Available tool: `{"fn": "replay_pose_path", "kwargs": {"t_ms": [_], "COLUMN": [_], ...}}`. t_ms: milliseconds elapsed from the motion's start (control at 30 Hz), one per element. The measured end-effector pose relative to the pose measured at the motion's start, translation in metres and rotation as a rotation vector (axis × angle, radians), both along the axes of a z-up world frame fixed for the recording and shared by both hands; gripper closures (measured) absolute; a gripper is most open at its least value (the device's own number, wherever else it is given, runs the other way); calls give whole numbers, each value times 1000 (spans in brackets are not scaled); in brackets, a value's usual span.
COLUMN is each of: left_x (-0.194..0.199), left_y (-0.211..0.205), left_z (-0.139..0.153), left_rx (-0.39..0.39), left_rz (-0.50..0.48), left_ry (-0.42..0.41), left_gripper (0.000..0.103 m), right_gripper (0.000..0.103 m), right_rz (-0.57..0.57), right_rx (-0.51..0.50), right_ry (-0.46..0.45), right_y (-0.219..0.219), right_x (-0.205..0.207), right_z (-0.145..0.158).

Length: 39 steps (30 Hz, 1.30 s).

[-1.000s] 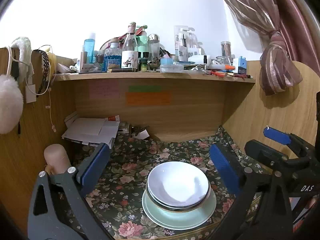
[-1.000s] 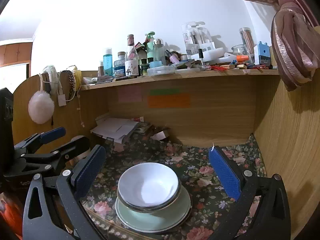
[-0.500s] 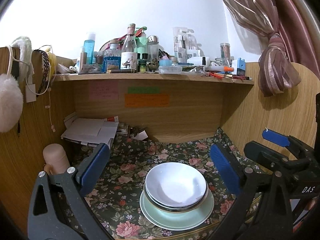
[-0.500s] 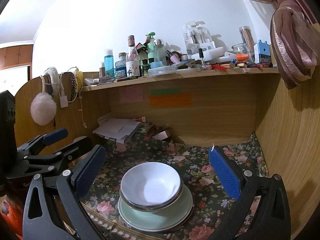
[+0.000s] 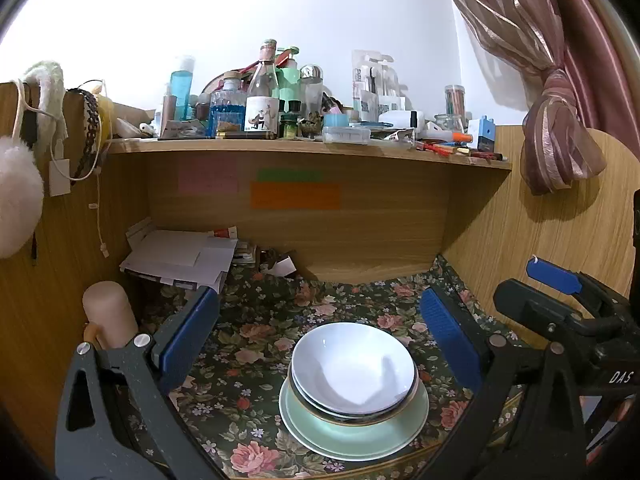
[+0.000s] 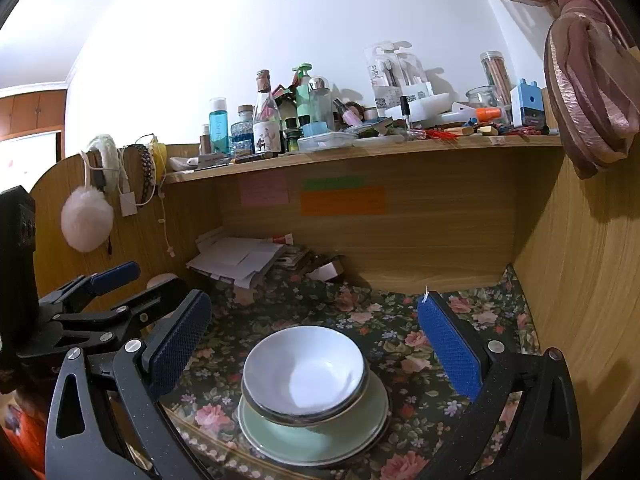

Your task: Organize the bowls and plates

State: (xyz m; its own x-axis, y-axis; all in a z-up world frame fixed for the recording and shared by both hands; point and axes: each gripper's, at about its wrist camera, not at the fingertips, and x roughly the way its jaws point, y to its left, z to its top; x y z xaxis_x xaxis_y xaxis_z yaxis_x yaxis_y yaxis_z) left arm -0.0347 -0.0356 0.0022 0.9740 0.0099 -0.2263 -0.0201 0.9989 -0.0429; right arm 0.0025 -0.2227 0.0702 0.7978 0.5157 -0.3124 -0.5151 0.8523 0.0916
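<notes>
The left gripper [image 5: 320, 340] has its blue-padded jaws spread wide and empty, and the stack of dishes sits straight ahead and below the gap between them, a little toward the right pad. The right gripper [image 6: 316, 344] is likewise wide apart and holds nothing; from its view the stack lies ahead and slightly left of centre. Each gripper shows at the edge of the other's view, so the two flank the stack from either side, neither touching it. Neither looks clearly nearer.

The stack itself stands near the front edge of the table [image 5: 256, 344], on a floral cover. On top is a white bowl [image 5: 354, 366], nested upright in a second bowl [image 5: 298, 390] of which only a dark, gilt-edged rim shows; both rest on a pale green plate [image 5: 356, 436]. Being round, the dishes have no long axis, so I judge that any grip must take a rim, with the jaws pitched down over the edge.

Behind lie loose papers [image 5: 180, 256], a shelf [image 5: 280, 146] crowded with bottles, and a tied curtain [image 5: 560, 128] at the right.

Against the earlier frames the stack is unchanged in order, and both grippers have stayed open; the views have only drifted slightly, with the stack sitting a shade further left in the left view.
</notes>
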Motion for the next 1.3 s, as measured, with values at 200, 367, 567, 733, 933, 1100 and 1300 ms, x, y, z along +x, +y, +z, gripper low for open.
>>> {"fn": "replay_pose_path", "kwargs": {"t_ms": [200, 367, 567, 733, 933, 1100, 1300], "left_x": [0, 0, 0, 2, 5, 8, 11], "left_y": [-2, -3, -5, -5, -7, -10, -11], "left_z": [1, 1, 1, 1, 0, -1, -2], "left_rx": [2, 2, 3, 2, 3, 5, -1], "left_rz": [-5, -9, -11, -5, -10, -7, -8], "left_ry": [-8, -13, -10, -10, 0, 3, 6], "left_gripper": [1, 1, 1, 1, 1, 1, 1], "right_gripper": [0, 0, 0, 0, 0, 0, 0], "right_rz": [-1, 3, 2, -4, -15, -22, -29], "right_rx": [2, 4, 4, 6, 7, 8, 6], "right_ry": [-1, 3, 1, 3, 5, 12, 22], "right_y": [0, 0, 0, 2, 3, 3, 5], "right_x": [0, 2, 2, 5, 4, 5, 7], "right_z": [0, 0, 0, 0, -1, -3, -5]}}
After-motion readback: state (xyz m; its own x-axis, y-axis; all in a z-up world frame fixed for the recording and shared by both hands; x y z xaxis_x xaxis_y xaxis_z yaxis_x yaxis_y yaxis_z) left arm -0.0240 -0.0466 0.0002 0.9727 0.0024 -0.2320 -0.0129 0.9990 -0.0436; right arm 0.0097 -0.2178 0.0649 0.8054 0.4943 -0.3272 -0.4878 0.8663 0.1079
